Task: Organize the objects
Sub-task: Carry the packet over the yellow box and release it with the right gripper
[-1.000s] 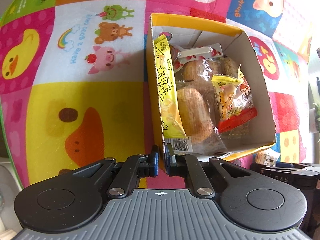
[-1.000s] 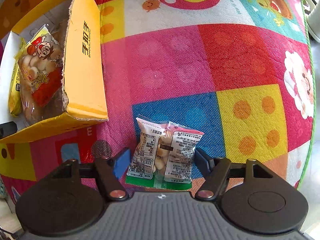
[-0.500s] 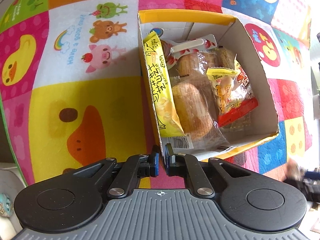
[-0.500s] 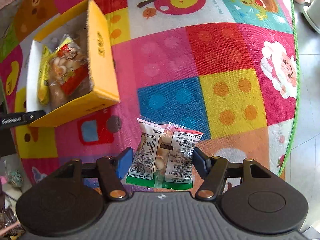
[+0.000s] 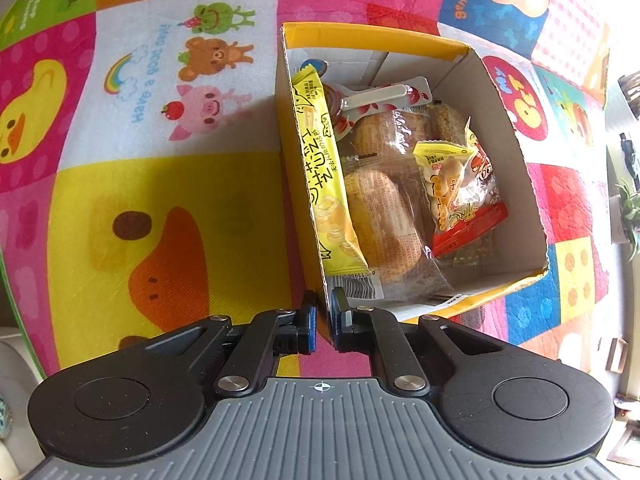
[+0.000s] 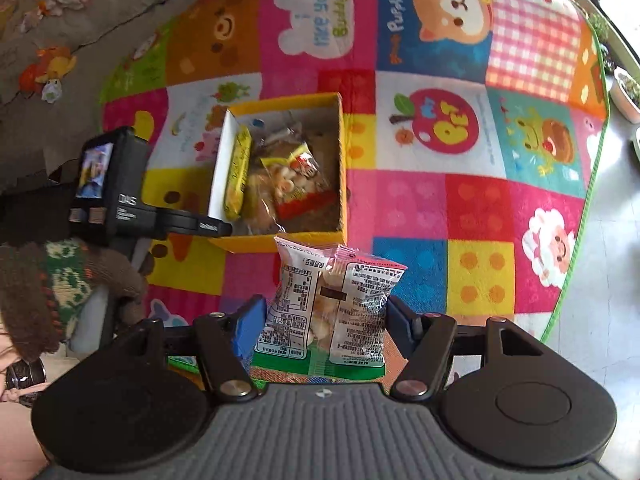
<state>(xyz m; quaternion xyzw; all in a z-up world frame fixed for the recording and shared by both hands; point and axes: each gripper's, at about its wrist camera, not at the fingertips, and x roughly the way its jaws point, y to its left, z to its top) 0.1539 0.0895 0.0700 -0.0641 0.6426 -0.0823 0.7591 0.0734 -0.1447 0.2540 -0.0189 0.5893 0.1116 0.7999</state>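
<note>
Right hand-held gripper (image 6: pixel 324 326): jaws roughly half open, pads clamped on the sides of a clear-and-white printed plastic snack packet (image 6: pixel 332 304). Compared with a second earlier, the packet had left the patchwork play mat (image 6: pixel 472 208) and hung well above it, with the yellow cardboard box (image 6: pixel 280 240) now lying beyond the packet's top edge. Judgement: pickup finished, carry toward the box under way.

Left hand-held gripper (image 5: pixel 322 318): nearly shut, pinching the box's near wall at its corner, unchanged, presumably steadying it.

Right view alone showed the left unit from outside and a knitted sleeve (image 6: pixel 52 280). Left view alone showed the box contents clearly: long yellow packet (image 5: pixel 320 184), wrapped buns (image 5: pixel 384 216), red-and-yellow snack bag (image 5: pixel 460 188).
</note>
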